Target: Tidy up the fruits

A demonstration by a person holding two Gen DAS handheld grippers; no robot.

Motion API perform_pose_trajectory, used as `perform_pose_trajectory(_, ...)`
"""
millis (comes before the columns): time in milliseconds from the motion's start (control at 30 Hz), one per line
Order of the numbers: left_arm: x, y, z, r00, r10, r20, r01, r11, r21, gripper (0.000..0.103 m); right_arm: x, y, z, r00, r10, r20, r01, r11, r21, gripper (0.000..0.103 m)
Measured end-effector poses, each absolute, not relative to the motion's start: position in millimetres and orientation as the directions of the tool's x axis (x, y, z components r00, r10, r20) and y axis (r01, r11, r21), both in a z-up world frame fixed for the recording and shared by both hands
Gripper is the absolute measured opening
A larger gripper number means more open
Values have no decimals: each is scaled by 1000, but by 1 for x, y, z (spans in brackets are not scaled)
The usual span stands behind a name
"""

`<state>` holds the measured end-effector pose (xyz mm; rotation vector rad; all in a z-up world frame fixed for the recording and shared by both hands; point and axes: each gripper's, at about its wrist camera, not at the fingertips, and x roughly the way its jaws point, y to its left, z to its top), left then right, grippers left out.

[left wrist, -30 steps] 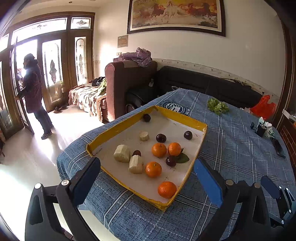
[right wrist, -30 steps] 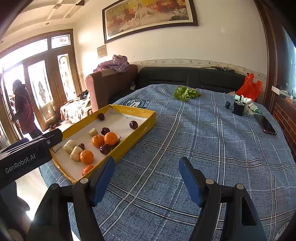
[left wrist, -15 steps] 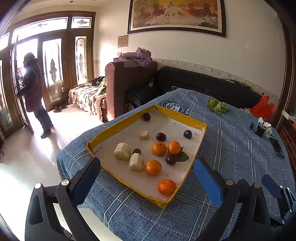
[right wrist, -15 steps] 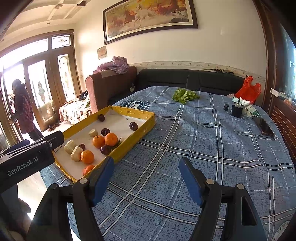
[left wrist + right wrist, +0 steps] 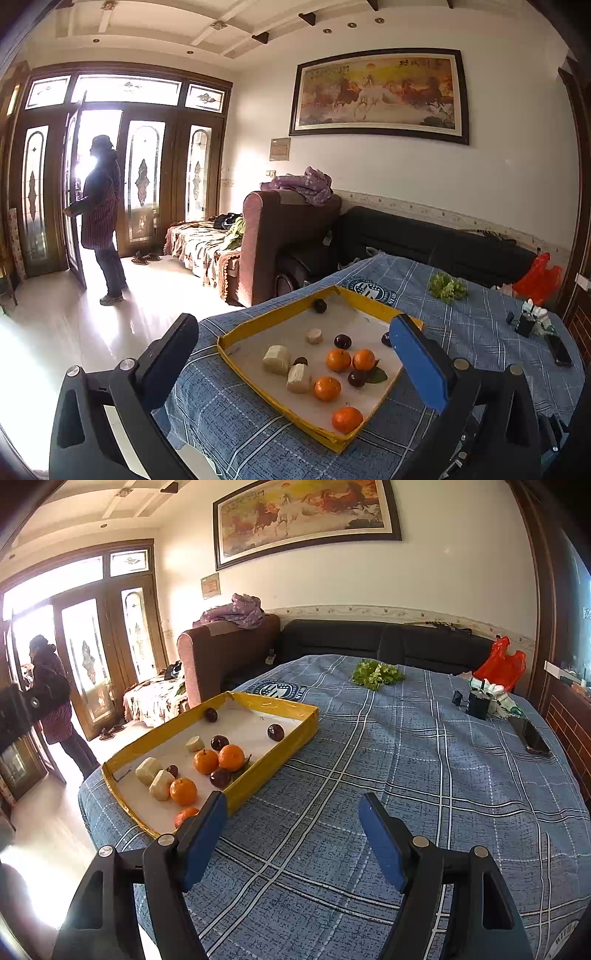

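Observation:
A yellow-rimmed tray (image 5: 258, 321) (image 5: 288, 738) lies on the blue plaid tablecloth. It holds several oranges (image 5: 327, 388) (image 5: 183, 791), several dark plums (image 5: 342, 340) (image 5: 276, 732) and pale peeled fruit chunks (image 5: 276, 359) (image 5: 148, 770). My left gripper (image 5: 291, 354) is open and empty, raised above the tray's near end. My right gripper (image 5: 291, 830) is open and empty over the cloth, to the right of the tray's near corner.
Green leafy vegetables (image 5: 376, 674) lie at the table's far side. A red bag (image 5: 502, 664), small black items (image 5: 476, 703) and a phone (image 5: 532, 736) sit at the right edge. Sofas stand behind the table. A person (image 5: 101, 221) stands at the door.
Both grippers have risen and tilted upward, so the tray sits lower in both views. The fruit has not moved.

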<state>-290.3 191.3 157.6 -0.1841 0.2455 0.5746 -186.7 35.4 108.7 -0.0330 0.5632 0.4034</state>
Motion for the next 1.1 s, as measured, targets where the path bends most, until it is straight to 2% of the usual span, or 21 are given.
perform_pose_trajectory(267,-276,202,144,758,530,-381,-596,799,-75,103,-188,41,108,762,376,-528,-401,913,71,79)
perform_pose_trajectory(600,-256,200,127,754,435,-491,-529,846,-62,103,-192,47,109,776,368,-513,-405,913,44,93)
perform_pose_trajectory(833,-247,204,117,742,381,-551,-507,857,-89,103,-189,46,107,772,359,-524,-398,916,41,93)
perform_pose_trajectory(1100,-238,203,106,711,366,-601,-497,866,-60,103,-188,53,103,764,360,-535,-415,910,20,94)
